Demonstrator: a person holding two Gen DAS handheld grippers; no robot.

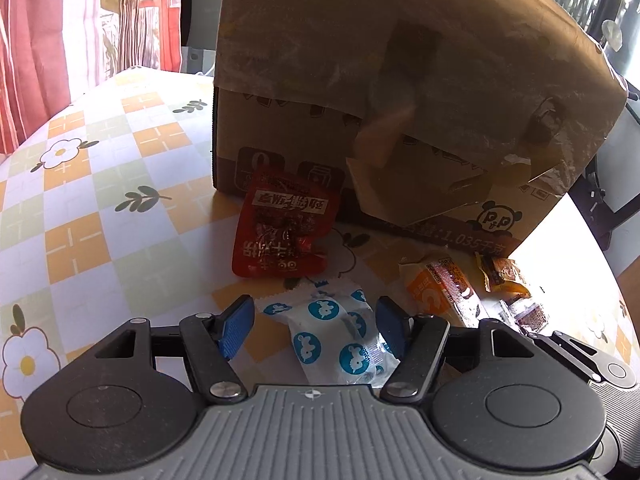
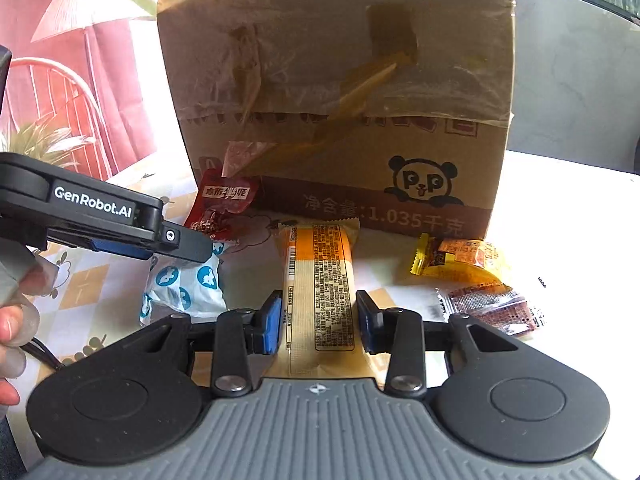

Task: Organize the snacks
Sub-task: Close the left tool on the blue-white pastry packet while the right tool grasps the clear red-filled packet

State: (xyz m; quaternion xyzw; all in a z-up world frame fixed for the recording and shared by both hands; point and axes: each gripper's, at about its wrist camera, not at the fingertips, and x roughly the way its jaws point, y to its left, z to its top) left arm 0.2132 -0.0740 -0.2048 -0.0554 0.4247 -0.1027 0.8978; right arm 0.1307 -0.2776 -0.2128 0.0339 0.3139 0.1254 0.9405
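My left gripper (image 1: 313, 326) hovers low over a white packet with blue round prints (image 1: 328, 320), which lies between its blue pads. A gap shows at the left pad (image 1: 236, 328), so the jaws are open. My right gripper (image 2: 319, 325) is shut on a long orange-and-white snack bar packet (image 2: 320, 276), one pad against each long side. The bar lies on the table pointing at the cardboard box (image 2: 340, 80). In the right wrist view the left gripper (image 2: 188, 246) reaches in from the left above the white packet (image 2: 180, 284).
A red packet (image 1: 284, 232) leans on the box's (image 1: 400, 80) front. A yellow packet (image 2: 460, 260) and a dark red see-through one (image 2: 488, 308) lie right of the bar. The checkered flower tablecloth (image 1: 100, 200) stretches left. A person's hand (image 2: 12, 320) shows at the left edge.
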